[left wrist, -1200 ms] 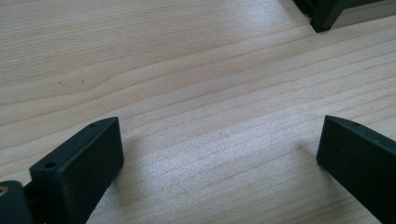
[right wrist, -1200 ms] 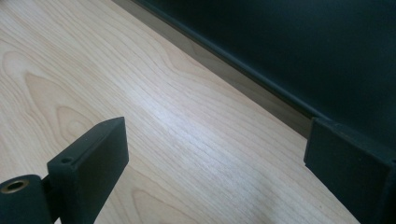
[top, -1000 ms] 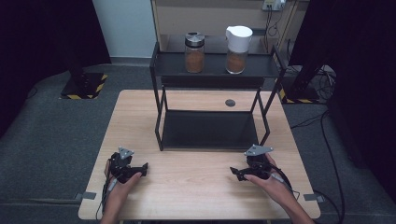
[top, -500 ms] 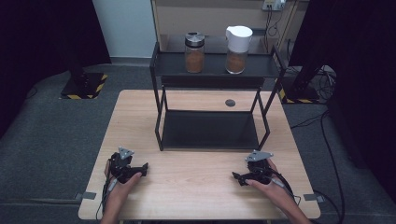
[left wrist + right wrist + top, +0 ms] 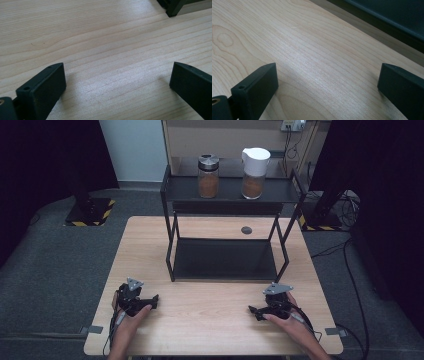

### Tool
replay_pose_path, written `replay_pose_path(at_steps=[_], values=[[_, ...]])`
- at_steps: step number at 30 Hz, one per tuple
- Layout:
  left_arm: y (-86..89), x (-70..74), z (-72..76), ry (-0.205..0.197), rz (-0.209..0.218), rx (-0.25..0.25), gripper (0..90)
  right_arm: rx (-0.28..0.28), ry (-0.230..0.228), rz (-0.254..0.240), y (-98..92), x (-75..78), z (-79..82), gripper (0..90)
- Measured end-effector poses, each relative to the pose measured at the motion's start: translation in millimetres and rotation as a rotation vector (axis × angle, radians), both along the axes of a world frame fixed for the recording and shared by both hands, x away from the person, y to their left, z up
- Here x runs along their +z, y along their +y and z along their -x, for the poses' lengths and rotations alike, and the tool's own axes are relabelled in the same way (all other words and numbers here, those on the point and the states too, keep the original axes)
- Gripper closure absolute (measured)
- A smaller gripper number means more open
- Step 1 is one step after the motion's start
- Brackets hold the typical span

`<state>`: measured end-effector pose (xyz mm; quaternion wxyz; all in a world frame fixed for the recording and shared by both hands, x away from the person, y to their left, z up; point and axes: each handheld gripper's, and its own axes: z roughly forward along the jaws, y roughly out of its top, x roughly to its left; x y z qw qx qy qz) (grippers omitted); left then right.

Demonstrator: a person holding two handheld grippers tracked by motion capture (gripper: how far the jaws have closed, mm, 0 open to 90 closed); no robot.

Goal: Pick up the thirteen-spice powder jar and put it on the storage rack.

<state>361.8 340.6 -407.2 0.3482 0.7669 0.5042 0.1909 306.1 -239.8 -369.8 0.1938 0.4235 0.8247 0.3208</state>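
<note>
From the high view, both hands rest near the front edge of the pale wooden table point(image 5: 215, 320), the left gripper point(image 5: 150, 301) and the right gripper point(image 5: 256, 311) pointing inward toward each other, well apart. Neither touches anything. The nearest things are on the top tier of the black two-tier metal rack point(image 5: 225, 195) at mid-table: a clear glass jar with a silver lid and brown contents point(image 5: 208, 176) and, just beside it, a clear jar with a white pouring lid and brown contents point(image 5: 254, 172). A small dark round disc point(image 5: 246, 230) lies on the table behind the rack's lower shelf.

In the left gripper view, the jaws stand wide apart over bare wood with nothing between them; a rack foot point(image 5: 175, 7) shows at the top right.

In the right gripper view, the jaws have just been opening and now stand wide, empty, with the rack's dark lower edge point(image 5: 387, 22) running across the upper right.

The step looks like a start before reaching. To do it well, each hand should probably lift clear of the table first, keep the jaws released, and approach a jar level from the front, avoiding the rack's uprights and top rail.
</note>
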Motion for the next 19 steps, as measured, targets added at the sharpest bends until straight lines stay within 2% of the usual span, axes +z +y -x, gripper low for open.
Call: replay_pose_path(at_steps=[19], values=[[0.0,0.1,-0.1,0.001,0.0,0.0,0.0,0.004,0.004,0.006,1.5,0.3,-1.1,1.4]])
